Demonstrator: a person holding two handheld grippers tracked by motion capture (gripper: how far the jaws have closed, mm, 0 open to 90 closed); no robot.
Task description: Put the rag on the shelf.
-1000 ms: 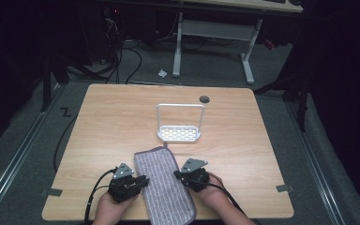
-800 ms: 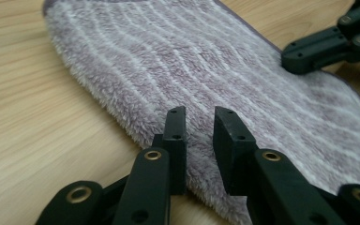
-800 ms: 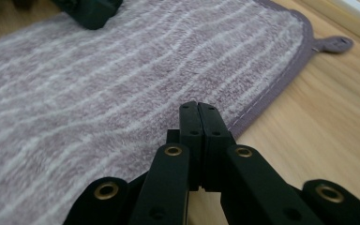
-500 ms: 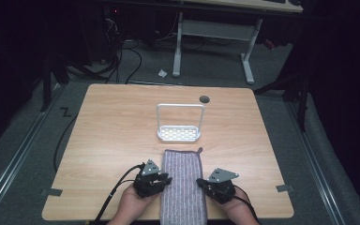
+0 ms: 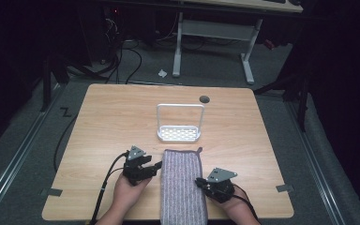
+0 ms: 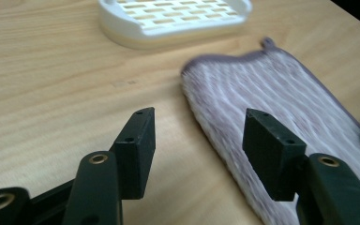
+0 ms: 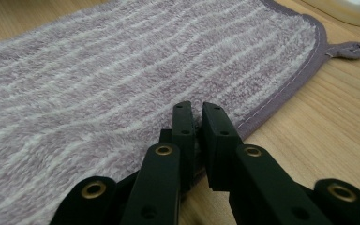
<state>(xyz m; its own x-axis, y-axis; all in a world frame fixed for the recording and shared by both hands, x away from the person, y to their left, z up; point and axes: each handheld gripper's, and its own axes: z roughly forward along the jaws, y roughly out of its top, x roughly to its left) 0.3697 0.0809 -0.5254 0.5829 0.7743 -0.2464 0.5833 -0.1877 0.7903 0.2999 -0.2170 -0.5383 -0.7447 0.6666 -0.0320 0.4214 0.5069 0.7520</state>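
While one towel [image 5: 183, 185] lies flat, left claw [image 6: 197, 140] gapes, right claw [image 7: 198, 123] pinches its edge.

A purple-grey striped towel [image 5: 183, 187] is laid flat on the bench [image 5: 112, 122], folded into a long narrow band that runs from the near edge, which its near end overhangs, towards the middle. Pale stripes are seen across its fluffy pile, a darker stitched hem along its border, and a small hanging loop [image 7: 351, 49] at one far corner.
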